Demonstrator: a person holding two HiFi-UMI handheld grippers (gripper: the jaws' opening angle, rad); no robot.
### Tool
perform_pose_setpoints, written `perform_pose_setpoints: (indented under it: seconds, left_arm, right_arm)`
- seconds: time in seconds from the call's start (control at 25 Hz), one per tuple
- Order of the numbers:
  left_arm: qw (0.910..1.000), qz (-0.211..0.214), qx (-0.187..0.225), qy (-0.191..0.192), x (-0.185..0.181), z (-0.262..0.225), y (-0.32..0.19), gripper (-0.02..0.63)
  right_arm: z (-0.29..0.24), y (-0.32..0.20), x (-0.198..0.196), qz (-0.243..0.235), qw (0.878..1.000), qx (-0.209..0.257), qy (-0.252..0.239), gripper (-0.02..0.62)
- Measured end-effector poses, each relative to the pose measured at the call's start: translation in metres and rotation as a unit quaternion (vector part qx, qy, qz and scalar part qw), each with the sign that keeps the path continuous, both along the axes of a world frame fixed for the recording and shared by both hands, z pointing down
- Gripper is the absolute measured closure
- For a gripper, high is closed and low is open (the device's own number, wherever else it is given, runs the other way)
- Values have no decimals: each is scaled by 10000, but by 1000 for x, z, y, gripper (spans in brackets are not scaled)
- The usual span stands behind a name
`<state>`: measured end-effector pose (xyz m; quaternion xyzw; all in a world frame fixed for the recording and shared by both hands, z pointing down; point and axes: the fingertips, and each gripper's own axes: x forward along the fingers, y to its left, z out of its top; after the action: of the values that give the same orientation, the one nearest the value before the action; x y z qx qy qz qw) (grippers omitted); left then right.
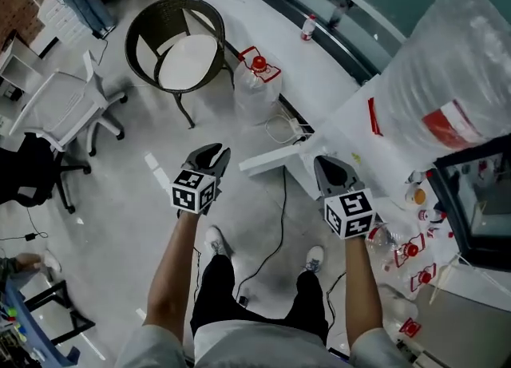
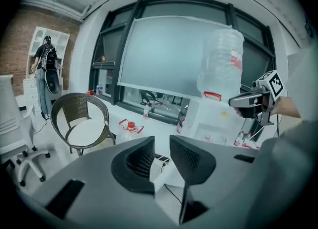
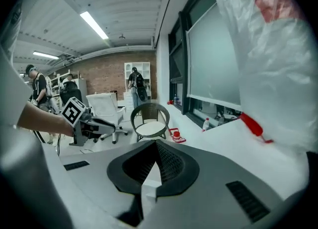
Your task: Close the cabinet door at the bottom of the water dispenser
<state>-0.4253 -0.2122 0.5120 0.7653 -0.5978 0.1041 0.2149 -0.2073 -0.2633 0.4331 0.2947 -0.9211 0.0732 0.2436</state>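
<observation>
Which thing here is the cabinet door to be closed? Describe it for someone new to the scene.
Find the clear water bottle on the white water dispenser at the head view's right. From the dispenser a flat white panel juts left over the floor: the cabinet door. Unlike the red-capped jug and wicker chair, it is a plain slab standing open.

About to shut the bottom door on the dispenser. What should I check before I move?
1. Door closed: not ok, the white cabinet door of the white water dispenser stands open.
2. Left side free: ok, the left gripper has its jaws apart with nothing between them.
3. Right side free: ok, the right gripper has its jaws together and empty.
4. Door's swing unobstructed: cannot tell, the black cable runs across the floor below the door.
</observation>
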Motion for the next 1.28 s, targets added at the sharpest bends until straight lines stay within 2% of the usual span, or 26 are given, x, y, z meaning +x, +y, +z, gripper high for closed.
perform_pose_setpoints:
  seconds: [0.12, 0.24, 0.36, 0.52, 0.76, 0.92, 1.12, 1.2, 1.28]
  left_arm:
    - [9996, 267, -36, -16, 3, 39, -7, 492]
    - [9975, 636, -156, -256, 8, 89, -2, 455]
    - [9934, 986, -401, -421, 23, 150, 4, 428]
    - [9863, 1362, -858, -367, 44, 231, 16, 402]
    - [9777, 1517, -1267, -706, 50, 341, 1, 365]
    - [9754, 1538, -1365, -796, 46, 388, -17, 351]
    - [9752, 1516, -1499, -598, 49, 418, -27, 358]
    - [9780, 1389, -1428, -616, 47, 422, -28, 389]
    - [9787, 1306, -1445, -643, 49, 423, -25, 391]
  right_arm:
    - [36, -3, -9, 95, 10000, -10, 3, 568]
    - [77, 0, -14, 178, 9998, 3, -86, 568]
    - [126, 4, -8, 309, 9994, -99, -133, 568]
    - [179, 15, 3, 455, 9986, -226, -143, 568]
    - [253, 30, 32, 568, 9977, -372, -55, 568]
    - [290, 35, 43, 600, 9970, -495, 32, 569]
    - [317, 36, 43, 501, 9971, -566, 109, 568]
    - [319, 36, 42, 492, 9970, -600, 5, 569]
    - [318, 37, 42, 506, 9964, -664, -132, 568]
